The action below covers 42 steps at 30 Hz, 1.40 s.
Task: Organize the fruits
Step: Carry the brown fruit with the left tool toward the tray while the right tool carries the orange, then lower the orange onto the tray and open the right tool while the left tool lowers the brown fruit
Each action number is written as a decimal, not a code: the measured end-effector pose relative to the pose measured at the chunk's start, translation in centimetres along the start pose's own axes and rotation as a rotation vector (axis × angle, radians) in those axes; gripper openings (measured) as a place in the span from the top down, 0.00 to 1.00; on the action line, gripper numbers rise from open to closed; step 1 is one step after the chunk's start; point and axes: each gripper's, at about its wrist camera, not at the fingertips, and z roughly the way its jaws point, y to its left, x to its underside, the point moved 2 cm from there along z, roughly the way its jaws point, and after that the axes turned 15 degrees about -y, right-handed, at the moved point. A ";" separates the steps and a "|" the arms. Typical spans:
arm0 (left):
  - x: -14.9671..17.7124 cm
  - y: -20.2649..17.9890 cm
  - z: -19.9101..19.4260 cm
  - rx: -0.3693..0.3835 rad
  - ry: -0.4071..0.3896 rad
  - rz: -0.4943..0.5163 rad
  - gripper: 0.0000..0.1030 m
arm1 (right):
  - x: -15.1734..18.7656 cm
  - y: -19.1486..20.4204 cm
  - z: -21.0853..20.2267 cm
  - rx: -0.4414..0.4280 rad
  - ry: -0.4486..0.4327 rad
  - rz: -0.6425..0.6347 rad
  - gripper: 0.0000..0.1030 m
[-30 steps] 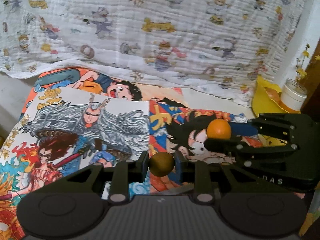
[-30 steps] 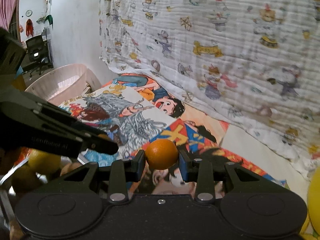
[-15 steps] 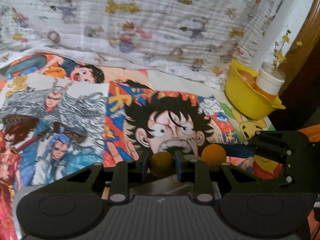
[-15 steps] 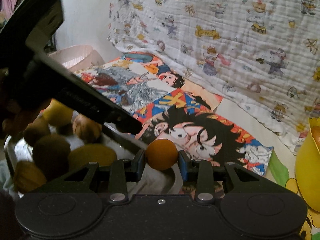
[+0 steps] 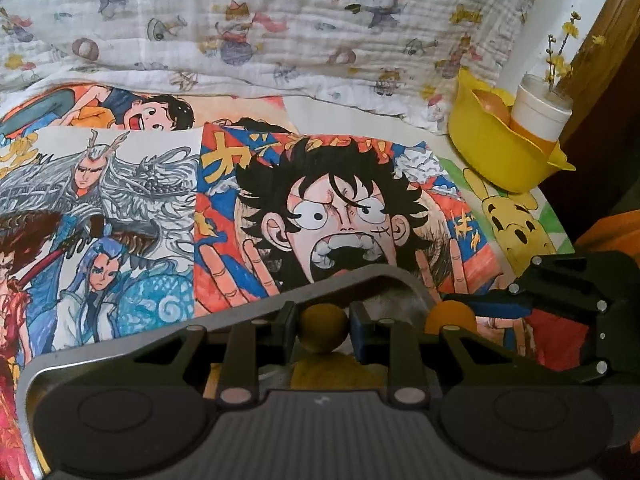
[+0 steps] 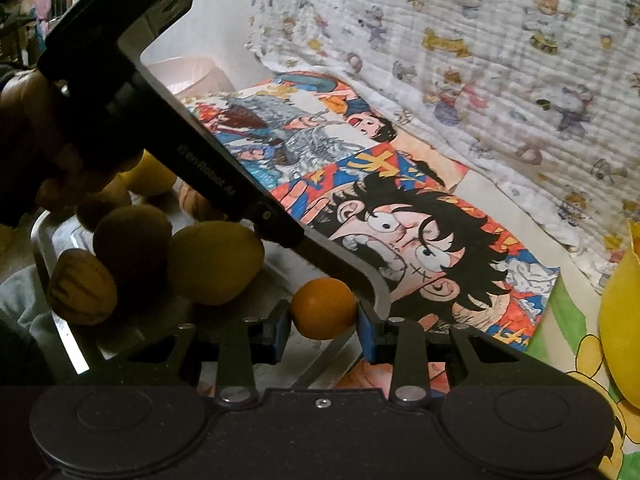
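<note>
The left gripper (image 5: 324, 330) has its jaws pinching a small, round, matte brown fruit (image 5: 323, 327) directly above the metal tray (image 5: 372, 276). The tray is a shallow, grey, rounded-corner pan with a raised rim. The right gripper (image 6: 323, 314) has its jaws pinching a smooth, glossy orange (image 6: 322, 307) over the tray's near-right corner. The left wrist view shows that orange (image 5: 450, 317) only in part, at the tray's right rim, with the right gripper's black body (image 5: 568, 304) reaching in level from the right. The right wrist view alone shows the tray contents (image 6: 52, 240): a fuzzy dark brown fruit (image 6: 130, 246), a smooth yellow lemon-shaped fruit (image 6: 214, 262), a ribbed tan fruit (image 6: 82, 292) and further yellow fruits (image 6: 150, 178) toward the tray's far side. In this view the left gripper's body (image 6: 160, 120) slopes steeply down over the tray, held by a hand (image 6: 28, 152) in shadow. The left wrist view alone shows the whole yellow plastic bowl (image 5: 496, 152), well to the right of and beyond the tray, with a pale round fruit (image 5: 490, 104) inside and a white foam cup (image 5: 540, 114) of yellow flower sprigs beside it. Flat, hand-coloured cartoon drawings (image 5: 344, 216) cover the tabletop beyond the tray, and a crinkled white printed cloth (image 5: 280, 28) hangs behind them.
</note>
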 end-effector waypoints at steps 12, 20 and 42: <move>0.0 -0.1 -1.2 -0.022 0.005 0.039 0.70 | 0.2 0.6 0.6 -0.028 0.027 -0.024 0.64; 0.5 0.9 -1.1 -0.041 0.033 0.005 0.70 | 0.3 0.6 0.8 -0.031 0.039 -0.034 0.64; 0.8 1.0 -1.1 -0.040 0.038 0.000 0.70 | 0.4 0.8 1.5 -0.033 0.055 -0.046 0.63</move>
